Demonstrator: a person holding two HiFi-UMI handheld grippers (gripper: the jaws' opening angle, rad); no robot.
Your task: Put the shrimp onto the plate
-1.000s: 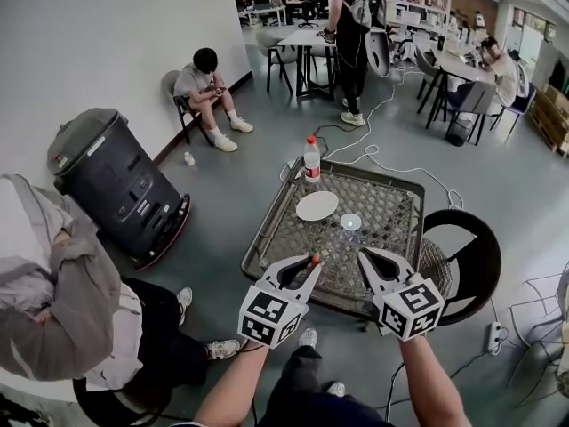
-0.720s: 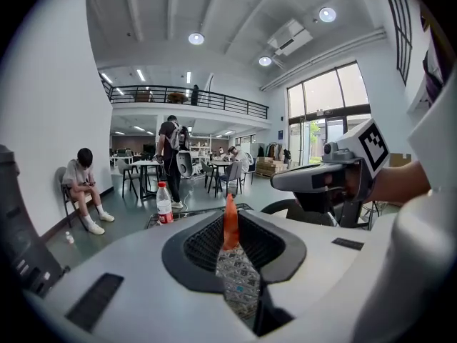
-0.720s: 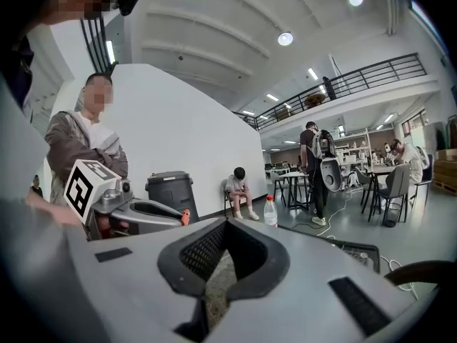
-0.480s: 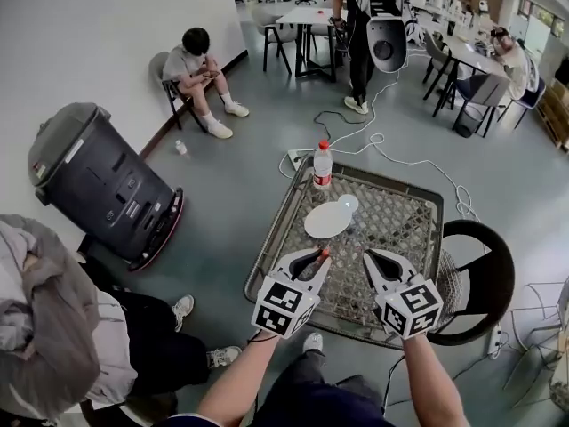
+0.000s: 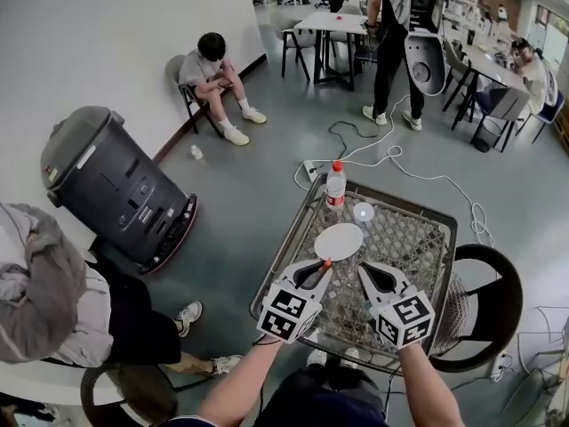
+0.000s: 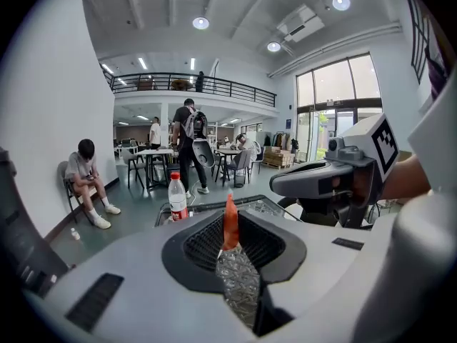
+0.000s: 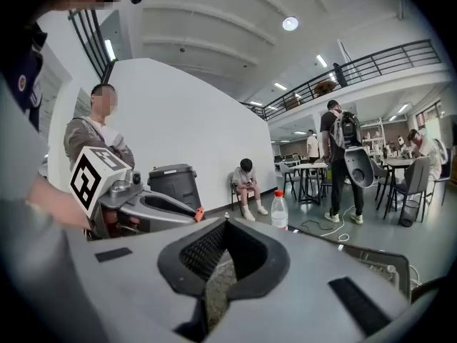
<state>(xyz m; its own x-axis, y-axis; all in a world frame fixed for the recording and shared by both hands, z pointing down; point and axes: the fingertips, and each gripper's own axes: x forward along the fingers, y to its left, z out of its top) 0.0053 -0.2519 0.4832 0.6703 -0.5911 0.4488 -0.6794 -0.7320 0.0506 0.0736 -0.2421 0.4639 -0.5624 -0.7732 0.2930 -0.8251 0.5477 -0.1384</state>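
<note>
An orange shrimp [image 5: 326, 262] is pinched in my left gripper [image 5: 318, 269], which hovers just at the near edge of the white plate [image 5: 339, 241] on the mesh table [image 5: 418, 238]. In the left gripper view the shrimp [image 6: 230, 224] stands upright between the jaws of the left gripper [image 6: 230, 229], tail end up. My right gripper [image 5: 366, 272] is held beside it to the right, shut with nothing in it. In the right gripper view its jaws meet at the right gripper's tip [image 7: 225, 224], and the shrimp's tip [image 7: 200, 214] shows at the left.
A red-capped water bottle [image 5: 335, 185] stands at the table's far left edge, a small clear cup [image 5: 364, 212] beside the plate. A dark round chair [image 5: 484, 301] is right of the table, a grey wheeled bin [image 5: 107, 181] to the left. People sit and stand around.
Both grippers have moved forward over the table toward the plate. The shrimp stays in the left gripper and now sits at the plate's near rim.
</note>
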